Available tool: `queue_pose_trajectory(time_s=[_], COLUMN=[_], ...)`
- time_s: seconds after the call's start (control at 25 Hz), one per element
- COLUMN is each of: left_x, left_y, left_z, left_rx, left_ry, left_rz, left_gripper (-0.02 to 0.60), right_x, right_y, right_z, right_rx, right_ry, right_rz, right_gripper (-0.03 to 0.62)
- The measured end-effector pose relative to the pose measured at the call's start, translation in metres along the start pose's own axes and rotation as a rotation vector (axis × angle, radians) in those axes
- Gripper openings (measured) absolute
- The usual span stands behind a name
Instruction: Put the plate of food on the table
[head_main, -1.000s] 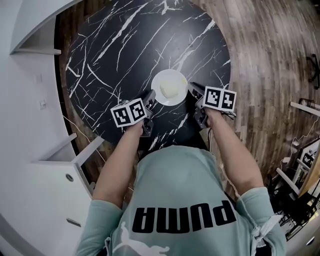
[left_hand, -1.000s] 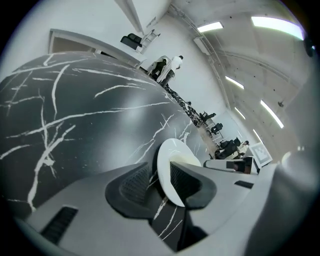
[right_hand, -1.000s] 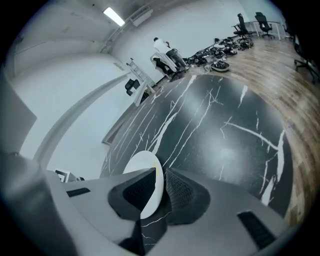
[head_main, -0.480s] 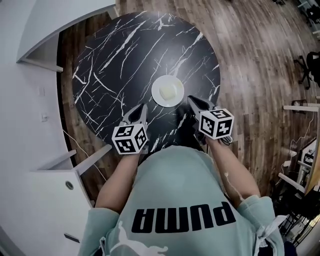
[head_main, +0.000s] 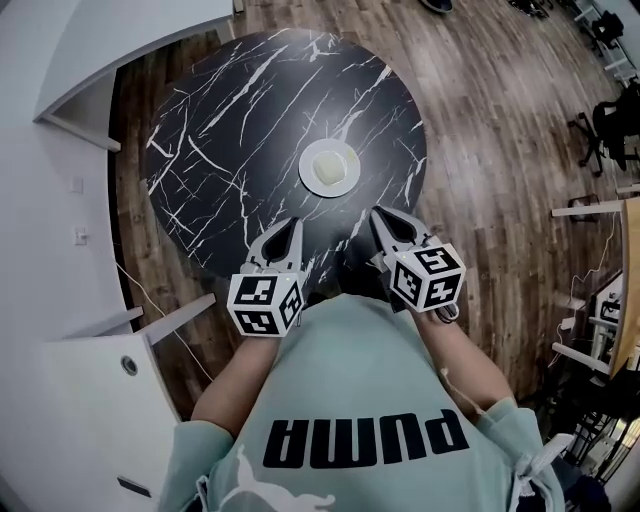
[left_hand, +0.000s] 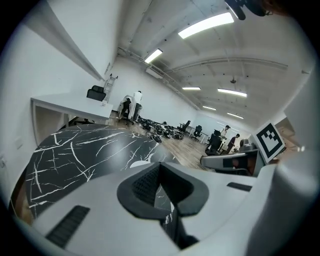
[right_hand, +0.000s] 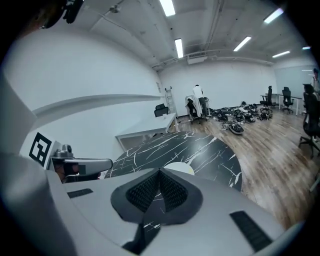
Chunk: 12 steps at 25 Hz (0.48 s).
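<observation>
Plate of food (head_main: 330, 167) sits flat on the counter (head_main: 230, 130), apart from left gripper (head_main: 288, 228) and right gripper (head_main: 381, 216), both with jaws together on nothing; residual risk, judged: a stray forward swing could knock the plate.

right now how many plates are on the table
1. The plate, with pale food on it, sits on the table, a bit right of its centre. The whole tabletop shows in the head view, so none looks hidden.

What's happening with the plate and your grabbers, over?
Both shut, empty: left gripper, right gripper. The plate of food sits on the table, apart from both. Nothing in the way.
</observation>
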<state>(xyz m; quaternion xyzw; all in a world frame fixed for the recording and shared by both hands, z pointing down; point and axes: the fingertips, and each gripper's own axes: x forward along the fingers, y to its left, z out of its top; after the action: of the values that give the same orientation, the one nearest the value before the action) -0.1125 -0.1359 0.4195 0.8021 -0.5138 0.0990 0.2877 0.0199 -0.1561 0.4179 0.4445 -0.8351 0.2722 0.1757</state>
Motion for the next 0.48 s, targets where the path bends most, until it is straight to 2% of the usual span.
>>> queue_pose_trajectory(time_s=[0.2, 0.48], left_x=[-0.02, -0.03], left_y=[-0.026, -0.065], left_z=[-0.005, -0.012], left_rx=[-0.018, 0.02], left_ry=[-0.032, -0.048], left_rz=[-0.044, -0.016], left_gripper=[0.006, 0.008], right_x=[-0.026, -0.061], right_y=[0.018, 0.009], right_z=[-0.001, -0.013], right_rx=[-0.081, -0.124], right_ry=[-0.014, -0.029], right_rz=[0.023, 0.056], right_gripper=[0.009, 0.011])
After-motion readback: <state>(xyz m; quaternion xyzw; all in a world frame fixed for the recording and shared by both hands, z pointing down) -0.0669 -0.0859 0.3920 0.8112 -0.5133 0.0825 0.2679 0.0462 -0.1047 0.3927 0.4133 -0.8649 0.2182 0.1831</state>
